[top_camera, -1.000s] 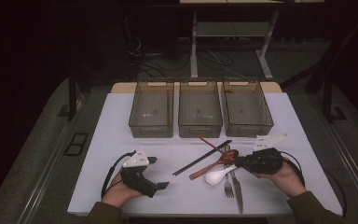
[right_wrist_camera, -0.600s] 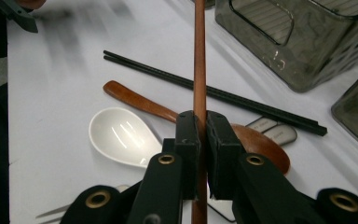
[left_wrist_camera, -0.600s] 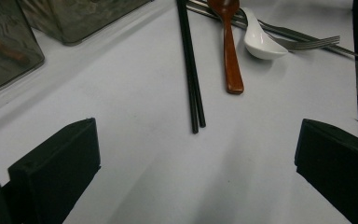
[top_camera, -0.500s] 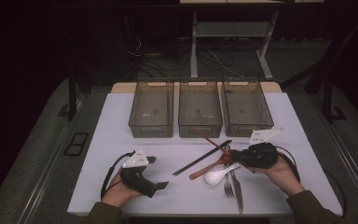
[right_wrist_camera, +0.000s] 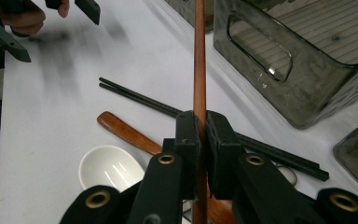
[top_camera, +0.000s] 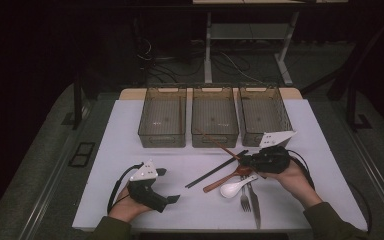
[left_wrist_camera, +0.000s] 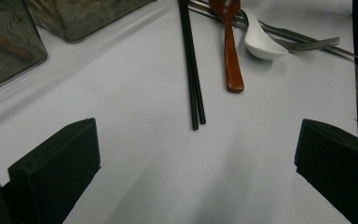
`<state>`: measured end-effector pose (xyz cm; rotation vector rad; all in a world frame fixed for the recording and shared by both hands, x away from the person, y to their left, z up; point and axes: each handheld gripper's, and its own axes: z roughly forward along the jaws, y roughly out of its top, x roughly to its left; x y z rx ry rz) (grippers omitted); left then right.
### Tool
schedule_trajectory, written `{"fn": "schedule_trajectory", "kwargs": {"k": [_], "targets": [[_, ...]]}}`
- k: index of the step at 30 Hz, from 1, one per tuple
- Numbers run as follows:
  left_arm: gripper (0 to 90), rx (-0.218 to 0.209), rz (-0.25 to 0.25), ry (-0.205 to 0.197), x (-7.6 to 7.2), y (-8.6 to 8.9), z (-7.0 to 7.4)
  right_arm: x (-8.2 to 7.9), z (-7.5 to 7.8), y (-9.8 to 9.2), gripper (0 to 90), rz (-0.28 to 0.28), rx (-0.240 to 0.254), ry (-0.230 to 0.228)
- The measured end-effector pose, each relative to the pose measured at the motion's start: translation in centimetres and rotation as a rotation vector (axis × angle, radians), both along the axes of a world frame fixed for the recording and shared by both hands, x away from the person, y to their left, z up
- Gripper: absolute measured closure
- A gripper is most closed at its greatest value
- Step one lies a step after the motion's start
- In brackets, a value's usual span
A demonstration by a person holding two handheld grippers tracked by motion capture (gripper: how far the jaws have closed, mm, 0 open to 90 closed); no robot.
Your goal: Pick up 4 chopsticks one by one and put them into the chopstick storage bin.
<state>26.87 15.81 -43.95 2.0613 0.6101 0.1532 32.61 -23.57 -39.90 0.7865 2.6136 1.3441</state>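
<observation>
My right gripper [top_camera: 245,161] [right_wrist_camera: 199,127] is shut on a brown wooden chopstick [top_camera: 216,143] [right_wrist_camera: 199,56], which slants up and away toward the middle bin [top_camera: 215,117]. Below it on the white table lie black chopsticks [top_camera: 215,170] [right_wrist_camera: 168,108] [left_wrist_camera: 192,70], a brown wooden spoon [top_camera: 224,179] [left_wrist_camera: 230,46] [right_wrist_camera: 126,133], a white spoon [top_camera: 232,188] [left_wrist_camera: 261,42] [right_wrist_camera: 109,172], a fork [top_camera: 244,198] [left_wrist_camera: 307,44] and a knife [top_camera: 254,202]. At the front left my left gripper [top_camera: 168,185] [left_wrist_camera: 196,140] rests open on the table, nothing between its jaws.
Three smoky see-through bins stand in a row at the back: left [top_camera: 162,119], middle and right [top_camera: 263,114] [right_wrist_camera: 307,60]. White table surface [top_camera: 130,150] lies between my left gripper and the bins. The table's front edge runs just below both hands.
My right gripper has moved a little left and away toward the bins, carrying the brown chopstick with it. The left gripper has stayed where it was.
</observation>
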Motion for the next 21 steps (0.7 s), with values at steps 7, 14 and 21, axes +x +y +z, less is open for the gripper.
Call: {"fn": "schedule_trajectory", "kwargs": {"k": [7,14,21], "targets": [[0.0,0.002,-0.002,-0.001,0.0,-0.1,0.0,1.0,0.3,0.6,83.9,-0.011,0.022,-0.001],[0.0,0.002,-0.006,0.002,0.0,-0.1,0.0,1.7,0.2,1.6,83.9,-0.009,0.035,0.006],[0.0,0.002,-0.009,0.006,0.0,-0.2,-0.1,2.5,0.6,2.5,83.9,-0.01,0.047,-0.001]]}}
